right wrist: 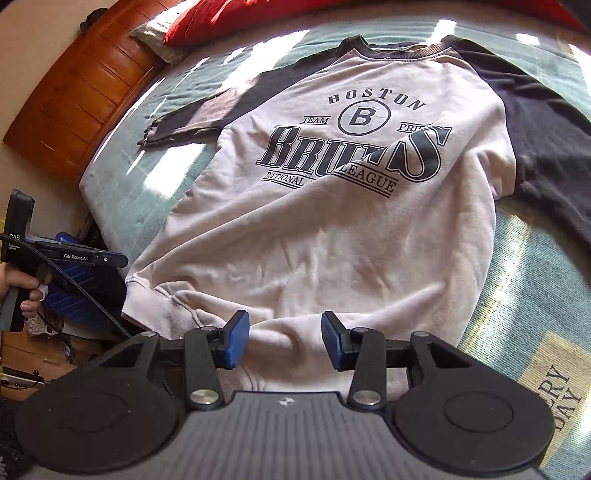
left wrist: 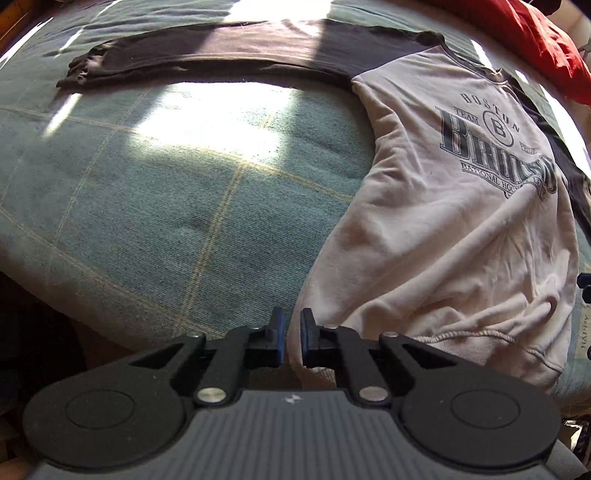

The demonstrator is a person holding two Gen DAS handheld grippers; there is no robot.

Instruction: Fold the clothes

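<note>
A white sweatshirt (right wrist: 314, 221) with dark sleeves and a printed "Boston Bruins" crest lay face up, spread flat on a green checked blanket (left wrist: 166, 192) that covered the bed. One dark sleeve (left wrist: 192, 55) stretched straight out to the side across the blanket; the other sleeve (right wrist: 546, 140) ran off toward the opposite edge. The left gripper (left wrist: 289, 341) hung at the sweatshirt's lower corner with its blue pads drawn together — a thin fold of the hem appeared to sit between them, though the grip itself could not be confirmed. The right gripper (right wrist: 284, 341) hovered over the middle of the hem, jaws apart, a rumple of white fabric lying below and between the pads without contact. A red cushion (right wrist: 240, 22) and a wooden headboard (right wrist: 81, 96) bordered the far side of the bed. A hand (right wrist: 22, 291) held the left tool's grip beside cluttered items off the bed's edge.
</note>
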